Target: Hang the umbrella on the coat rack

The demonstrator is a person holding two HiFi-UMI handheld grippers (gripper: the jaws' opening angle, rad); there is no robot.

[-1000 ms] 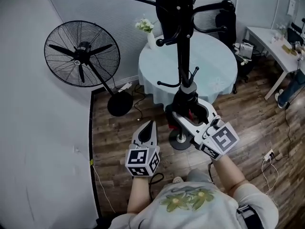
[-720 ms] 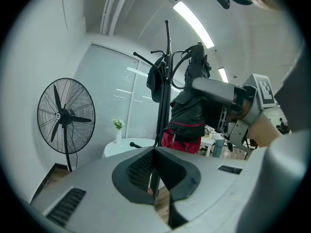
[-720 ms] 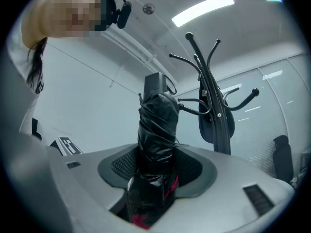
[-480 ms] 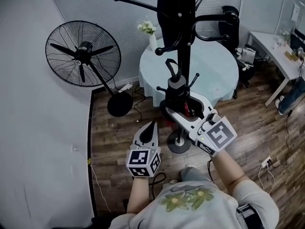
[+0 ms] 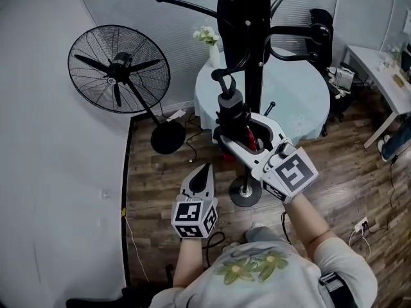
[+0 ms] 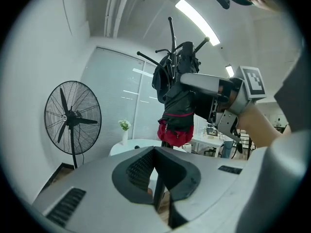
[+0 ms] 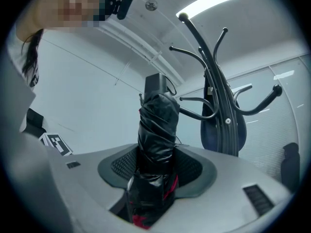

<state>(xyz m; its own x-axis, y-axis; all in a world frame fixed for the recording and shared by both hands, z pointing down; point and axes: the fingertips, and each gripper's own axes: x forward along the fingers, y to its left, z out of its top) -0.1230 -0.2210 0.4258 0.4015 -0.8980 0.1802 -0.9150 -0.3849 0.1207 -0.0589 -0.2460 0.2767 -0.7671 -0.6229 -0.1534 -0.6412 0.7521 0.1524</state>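
R gripper (image 5: 226, 135) clamps the folded umbrella (image 5: 232, 108) upright, just before the coat rack (image 5: 255, 92) pole, under its hooks (image 5: 297, 36); L gripper (image 5: 204, 171) closed, empty (idle). Lift till the strap (image 5: 217, 77) clears a hook tip, then lower.

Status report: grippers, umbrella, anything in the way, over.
Left gripper shut, empty. Right gripper shut on folded umbrella, beside coat rack, not yet hung. Dark bag hangs on upper hooks.
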